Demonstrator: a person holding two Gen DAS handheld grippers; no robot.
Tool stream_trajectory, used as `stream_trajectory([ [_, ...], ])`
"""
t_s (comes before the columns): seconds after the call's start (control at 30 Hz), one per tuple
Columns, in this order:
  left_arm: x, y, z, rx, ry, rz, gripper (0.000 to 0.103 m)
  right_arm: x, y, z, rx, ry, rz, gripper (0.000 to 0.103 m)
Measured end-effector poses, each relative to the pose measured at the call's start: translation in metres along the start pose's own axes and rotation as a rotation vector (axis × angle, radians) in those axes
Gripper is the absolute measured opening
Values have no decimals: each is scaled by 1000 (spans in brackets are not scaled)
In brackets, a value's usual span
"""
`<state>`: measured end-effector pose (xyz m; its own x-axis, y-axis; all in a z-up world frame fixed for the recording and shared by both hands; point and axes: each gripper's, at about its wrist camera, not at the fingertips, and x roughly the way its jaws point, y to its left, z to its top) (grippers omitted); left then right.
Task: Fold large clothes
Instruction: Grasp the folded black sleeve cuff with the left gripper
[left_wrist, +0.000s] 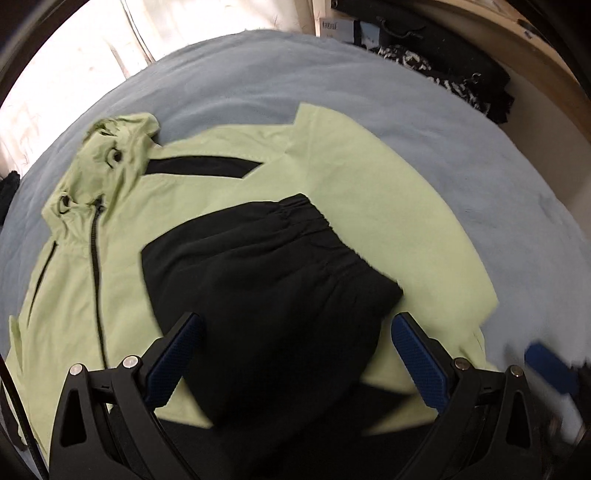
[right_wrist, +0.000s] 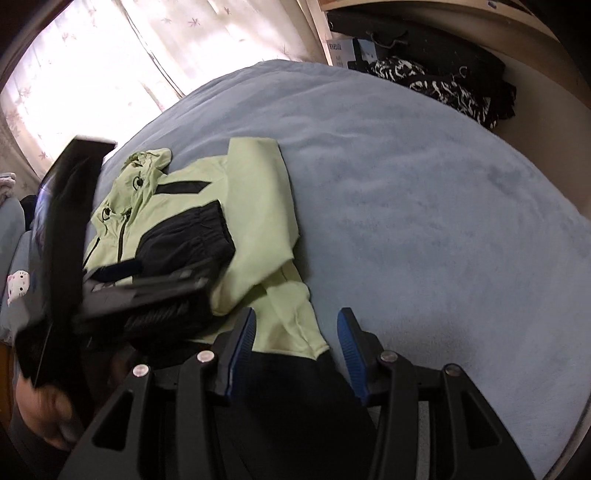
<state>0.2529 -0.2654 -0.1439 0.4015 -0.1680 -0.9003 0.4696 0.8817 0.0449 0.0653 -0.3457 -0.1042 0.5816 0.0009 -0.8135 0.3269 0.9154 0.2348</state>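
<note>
A light green hooded jacket (left_wrist: 332, 177) lies front up on the blue blanket, its hood (left_wrist: 110, 147) at the far left. One black sleeve end (left_wrist: 266, 280) is folded across the chest. My left gripper (left_wrist: 295, 332) hovers over that black sleeve, open wide, its pads clear of the cloth. In the right wrist view the jacket (right_wrist: 258, 206) lies left of centre. My right gripper (right_wrist: 295, 332) stands open over the jacket's near green edge (right_wrist: 291, 321) and the black cloth below it, with no pad pressing. The left gripper (right_wrist: 147, 288) shows blurred at the left, held by a hand (right_wrist: 44, 417).
The blue blanket (right_wrist: 424, 221) spreads wide to the right of the jacket. A heap of dark and patterned clothes (right_wrist: 436, 81) lies at the far right edge by a wooden frame. Bright curtains (right_wrist: 110, 55) hang behind the bed.
</note>
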Motion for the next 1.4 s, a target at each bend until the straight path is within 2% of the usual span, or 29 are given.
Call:
stream_trajectory([
  [0.2, 26, -16, 5, 20, 67, 40, 101, 7, -2, -3, 3, 19, 4, 46],
  [0.23, 27, -16, 6, 25, 67, 43, 101, 8, -2, -4, 4, 20, 2, 46],
  [0.27, 26, -17, 7, 27, 57, 36, 95, 9, -2, -4, 3, 22, 0, 46],
  [0.3, 24, -16, 7, 31, 50, 14, 65, 9, -2, -4, 4, 24, 0, 46],
  [0.33, 22, -15, 10, 34, 46, -11, 40, 9, -3, -4, 5, 25, 2, 46],
  [0.37, 16, -11, 12, 27, 29, -2, 32, 8, -3, -4, 6, 24, 4, 46],
  [0.4, 4, -5, 14, 12, -11, 2, 6, 7, -2, -4, 5, 21, 7, 46],
  [0.5, -32, 22, 18, -47, -116, -8, 2, 3, 1, -3, -13, 8, 14, 46],
  [0.63, -73, 81, 10, -179, -236, 7, 2, 3, 8, 3, -40, -4, 20, 46],
  [0.7, -87, 116, -2, -268, -256, 6, 2, 4, 10, 10, -41, -11, 24, 46],
  [0.73, -88, 135, -8, -322, -248, -13, 2, 4, 11, 12, -41, -13, 25, 46],
  [0.8, -81, 162, -19, -399, -183, -86, 2, 4, 11, 15, -41, -17, 31, 46],
  [0.87, -73, 170, -24, -428, -152, -135, 7, 4, 11, 17, -43, -21, 31, 46],
  [0.9, -69, 167, -25, -420, -145, -130, 19, 4, 11, 17, -45, -22, 27, 46],
  [0.93, -65, 158, -25, -391, -138, -116, 38, 4, 11, 17, -44, -20, 24, 46],
  [0.97, -61, 145, -22, -348, -129, -111, 51, 4, 11, 16, -42, -18, 24, 46],
  [1.0, -56, 130, -18, -305, -121, -116, 72, 4, 10, 15, -39, -13, 28, 46],
  [1.03, -53, 116, -16, -266, -129, -122, 77, 5, 10, 15, -38, -10, 29, 46],
  [1.1, -46, 86, -10, -177, -130, -127, 78, 5, 7, 13, -40, -6, 25, 46],
  [1.23, -23, 35, -7, -48, -60, -134, 78, 8, 1, 13, -33, 4, 17, 46],
  [1.33, 0, 4, -6, 16, -19, -77, 78, 9, -3, 15, -24, -4, 20, 46],
  [1.4, 13, -5, -5, 24, -8, -34, 78, 10, -5, 15, -19, -3, 26, 46],
])
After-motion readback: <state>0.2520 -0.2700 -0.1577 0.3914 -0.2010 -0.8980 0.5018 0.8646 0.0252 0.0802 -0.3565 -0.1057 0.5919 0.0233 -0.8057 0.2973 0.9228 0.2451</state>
